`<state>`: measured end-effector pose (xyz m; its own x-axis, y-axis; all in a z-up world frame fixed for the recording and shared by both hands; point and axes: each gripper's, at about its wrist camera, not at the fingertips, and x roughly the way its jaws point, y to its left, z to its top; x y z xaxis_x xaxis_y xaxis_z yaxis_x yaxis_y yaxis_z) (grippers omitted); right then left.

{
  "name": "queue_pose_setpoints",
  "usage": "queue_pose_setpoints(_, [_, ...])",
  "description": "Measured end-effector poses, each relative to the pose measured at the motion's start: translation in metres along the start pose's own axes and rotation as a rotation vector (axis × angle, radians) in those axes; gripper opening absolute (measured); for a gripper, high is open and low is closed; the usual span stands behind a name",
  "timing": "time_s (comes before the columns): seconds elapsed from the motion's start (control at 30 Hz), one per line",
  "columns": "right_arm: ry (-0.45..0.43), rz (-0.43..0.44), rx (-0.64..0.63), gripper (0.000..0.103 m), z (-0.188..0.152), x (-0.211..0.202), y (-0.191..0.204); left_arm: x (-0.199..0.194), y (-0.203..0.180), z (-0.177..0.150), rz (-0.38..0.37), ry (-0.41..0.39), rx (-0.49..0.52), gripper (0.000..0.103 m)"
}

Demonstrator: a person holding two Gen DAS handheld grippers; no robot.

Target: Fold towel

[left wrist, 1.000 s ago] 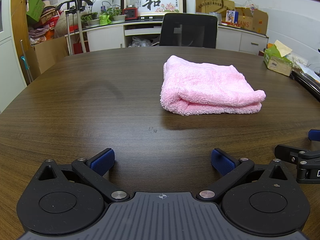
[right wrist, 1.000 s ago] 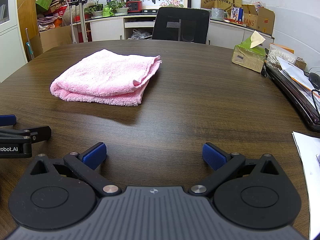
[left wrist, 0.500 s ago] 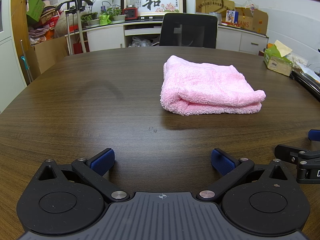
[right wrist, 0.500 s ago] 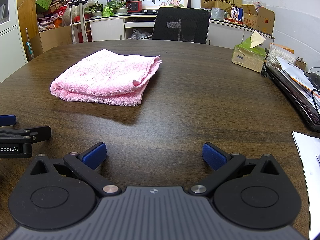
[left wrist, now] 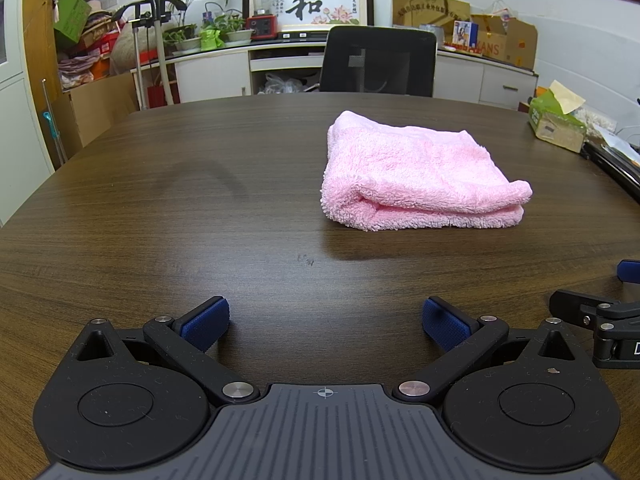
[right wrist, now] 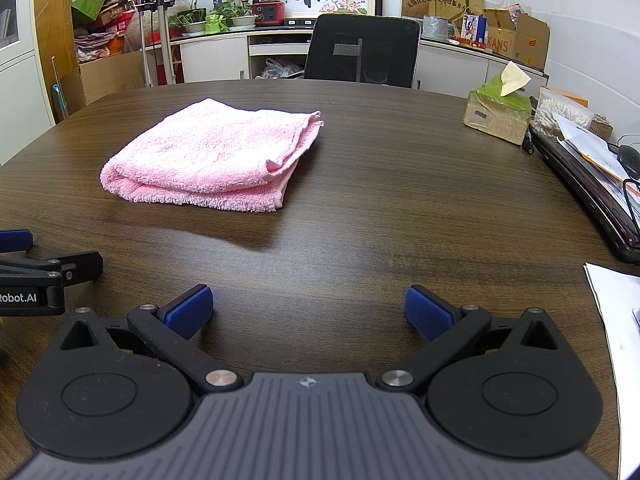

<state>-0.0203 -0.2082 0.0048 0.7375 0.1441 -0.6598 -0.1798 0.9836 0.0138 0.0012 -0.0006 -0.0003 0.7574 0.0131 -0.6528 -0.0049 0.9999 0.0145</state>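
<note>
Pink fluffy terry towel (left wrist: 416, 176) lies on the dark wood-grain oval table (left wrist: 160, 208), already folded into a thick rectangular pad, layers stacked, rounded fold edge toward my grippers. I judge the folding done or nearly so, which would explain why both tools sit back, well apart from the cloth.

Left gripper (left wrist: 326, 322): blue-padded fingers wide apart, nothing between them, low over bare table. Right gripper (right wrist: 308, 312): same, spread and empty. They sit side by side; each shows at the edge of the other's view.

Towel ahead-right of the left tool, ahead-left of the right one, so roughly centred between them.

Hard to make out: how many layers are in the stack; whether the far corners line up, since the top edge sags unevenly on the right side. Each neighbouring gripper is cut off by the frame. Holding hands not in view
</note>
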Motion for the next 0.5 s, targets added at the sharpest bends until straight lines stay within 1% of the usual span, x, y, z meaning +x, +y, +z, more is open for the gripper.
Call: queue_pose_setpoints(0.5, [0.000, 0.009, -0.006, 0.103, 0.0010, 0.0009, -0.0019, 0.0006, -0.0027, 0.0002, 0.006, 0.000, -0.005, 0.103])
